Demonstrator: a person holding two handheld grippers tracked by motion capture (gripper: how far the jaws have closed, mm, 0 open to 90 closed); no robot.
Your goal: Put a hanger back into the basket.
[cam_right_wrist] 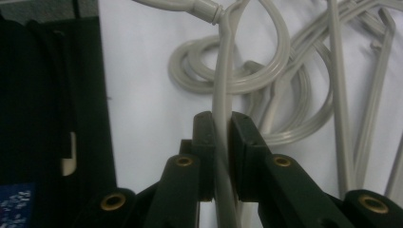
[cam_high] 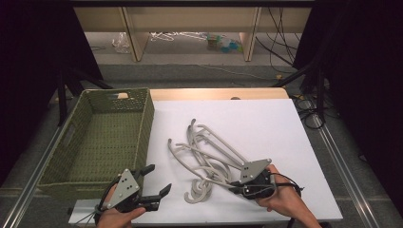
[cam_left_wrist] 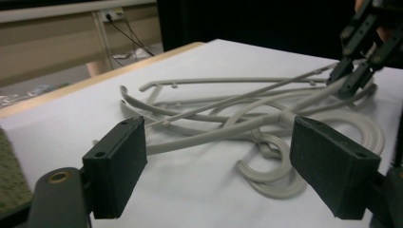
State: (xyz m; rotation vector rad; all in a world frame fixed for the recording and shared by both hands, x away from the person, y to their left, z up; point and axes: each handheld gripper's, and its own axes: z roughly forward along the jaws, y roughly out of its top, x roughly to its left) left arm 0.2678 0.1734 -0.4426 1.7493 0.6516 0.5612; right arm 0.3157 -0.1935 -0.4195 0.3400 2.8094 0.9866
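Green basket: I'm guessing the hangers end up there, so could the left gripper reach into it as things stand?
Probably yes: the left gripper is open and empty beside the green basket, whose top is open.

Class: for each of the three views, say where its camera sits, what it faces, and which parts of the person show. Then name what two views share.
High view: above the table, facing down; hangers, basket, both hands.
Left gripper view: on the left gripper, open, facing the hangers.
Right gripper view: on the right gripper, shut on a hanger arm.
Shared: all see the hangers.
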